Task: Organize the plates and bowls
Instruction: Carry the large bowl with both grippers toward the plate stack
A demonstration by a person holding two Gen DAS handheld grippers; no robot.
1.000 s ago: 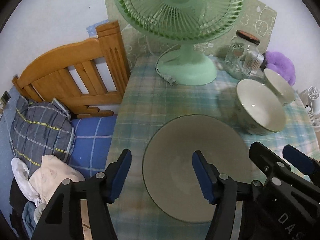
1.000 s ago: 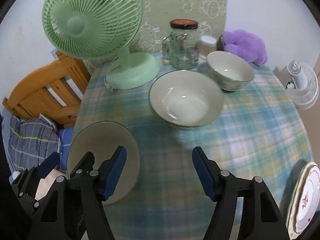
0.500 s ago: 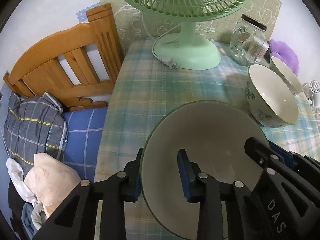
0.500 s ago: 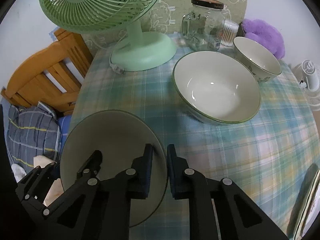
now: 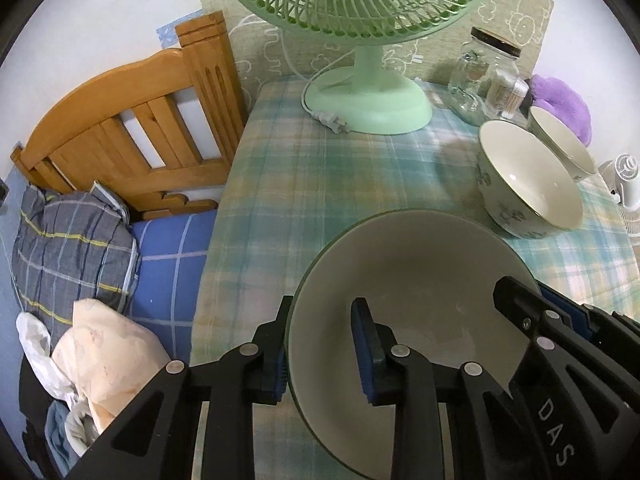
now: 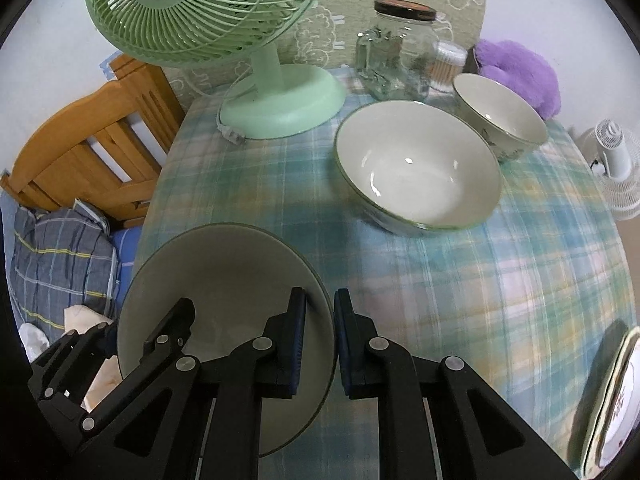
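**Both tongs clamped on the grey plate's rim**

Far to the left of my left tongs (image 5: 322, 356) I see a bed with a wooden headboard (image 5: 132, 128) and a checked pillow (image 5: 72, 248). The left tongs themselves have just been closing and now pinch the left rim of the grey plate (image 5: 420, 280): one blue pad sits outside the rim, the other inside, over the plate's well. The plate lies at the near left corner of the bench (image 5: 320, 184), which is covered with a green checked cloth.

To the right of that grip, my right tongs (image 6: 320, 344) have closed down on the plate's opposite rim, one pad over the plate's inner face and one beyond its edge; the pads look nearly together with the thin rim between them. So the plate is held from both sides.

Ahead of the tongs and slightly left stands a green desk fan (image 6: 208, 12). Ahead and to the right of the right tongs sits the large white bowl (image 6: 418, 172), and just behind it, close by or touching, the small white bowl (image 6: 500, 120). Behind the bowls I see a glass jar (image 6: 396, 48) and a purple plush (image 6: 520, 72). At the far right, near the bench edge, a patterned plate (image 6: 616, 400) shows partly.
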